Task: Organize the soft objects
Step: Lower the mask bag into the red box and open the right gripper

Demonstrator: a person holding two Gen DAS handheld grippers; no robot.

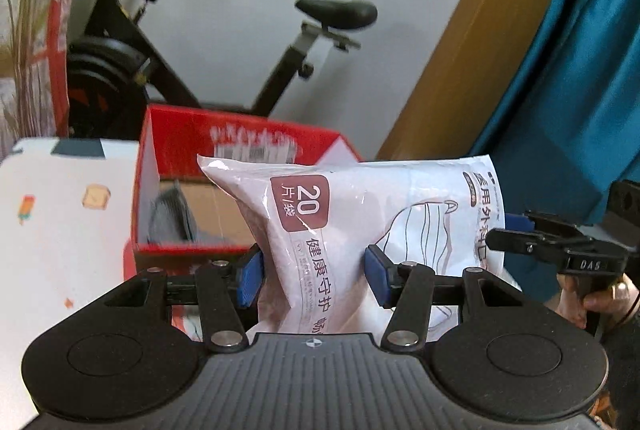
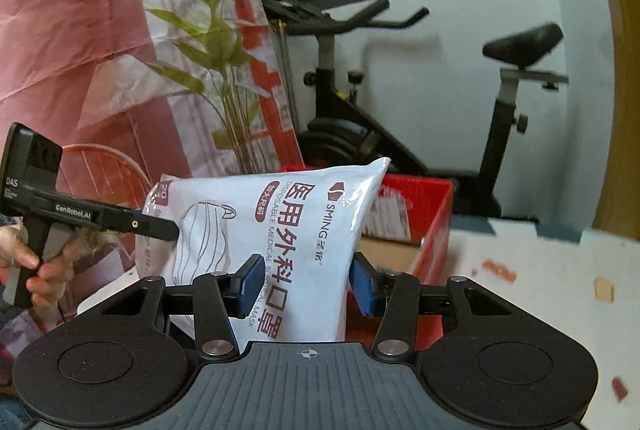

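A white plastic pack of surgical masks [image 1: 352,222] is held up in the air between both grippers. My left gripper [image 1: 314,276] is shut on one end of the pack, its blue pads pressing the sides. My right gripper [image 2: 306,282] is shut on the other end of the same pack [image 2: 280,226]. Each gripper shows in the other's view, the right one [image 1: 560,250] at the pack's right edge, the left one [image 2: 100,218] at its left edge. Behind the pack stands an open red cardboard box [image 1: 240,158] with a grey soft item [image 1: 172,214] inside.
The box [image 2: 432,214] sits on a white tablecloth with small prints [image 1: 68,230]. An exercise bike [image 1: 168,42] stands behind the table. A green plant [image 2: 216,42] and a pink cloth [image 2: 68,30] are to the left, a teal curtain [image 1: 580,70] to the right.
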